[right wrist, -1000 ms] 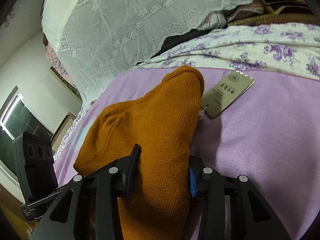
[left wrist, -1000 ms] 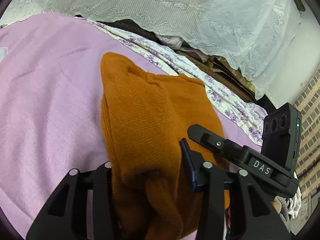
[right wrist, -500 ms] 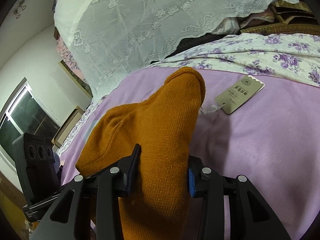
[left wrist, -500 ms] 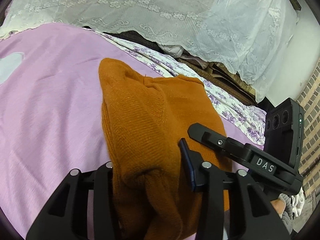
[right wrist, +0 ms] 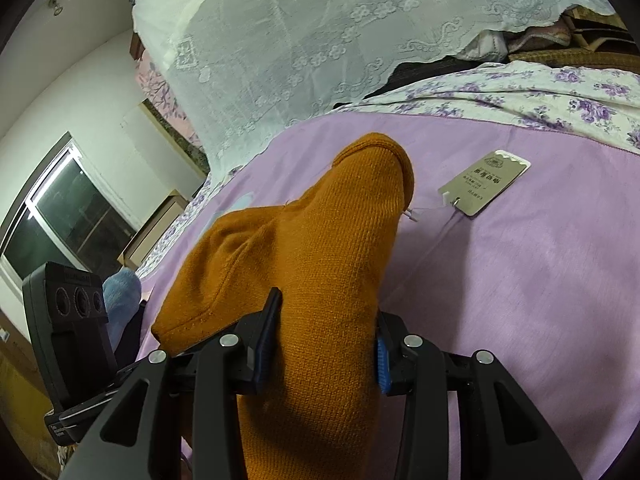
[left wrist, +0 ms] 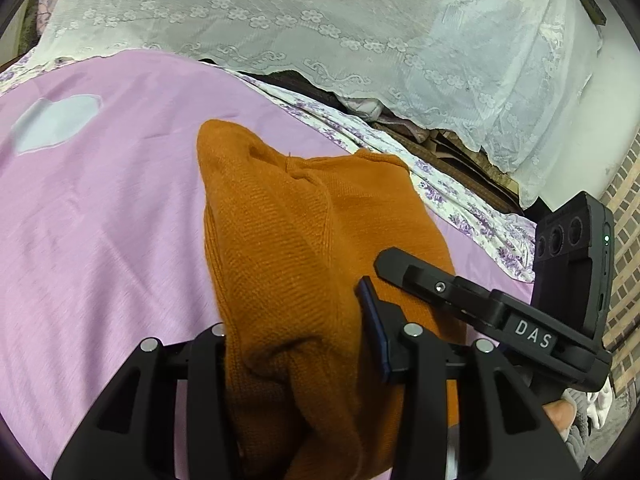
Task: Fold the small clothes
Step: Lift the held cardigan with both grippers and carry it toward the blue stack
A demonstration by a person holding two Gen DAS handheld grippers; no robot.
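An orange knit garment (left wrist: 304,248) hangs bunched over the pink bedspread (left wrist: 100,220). My left gripper (left wrist: 298,344) is shut on a thick fold of it; its left finger is hidden behind the knit. In the right wrist view the same orange garment (right wrist: 320,256) runs forward from my right gripper (right wrist: 324,344), which is shut on it, blue pads pressing both sides. A beige paper hang tag (right wrist: 484,186) lies on the pink bedspread (right wrist: 540,280) just right of the garment's far tip, tied by a thin white string. The right gripper's body (left wrist: 480,312) shows beside the left one.
A white lace cover (left wrist: 360,32) drapes over stacked things at the far side, above a purple-flowered sheet (left wrist: 460,200). A pale patch (left wrist: 56,120) marks the bedspread at the left. A window (right wrist: 68,216), a blue sock-like lump (right wrist: 120,292) and the left gripper's camera block (right wrist: 68,320) show in the right wrist view.
Both grippers have pulled back with the orange garment still held, lifting slightly. More of the bedspread and lace cover shows, and the hang tag lies farther from the garment's tip.
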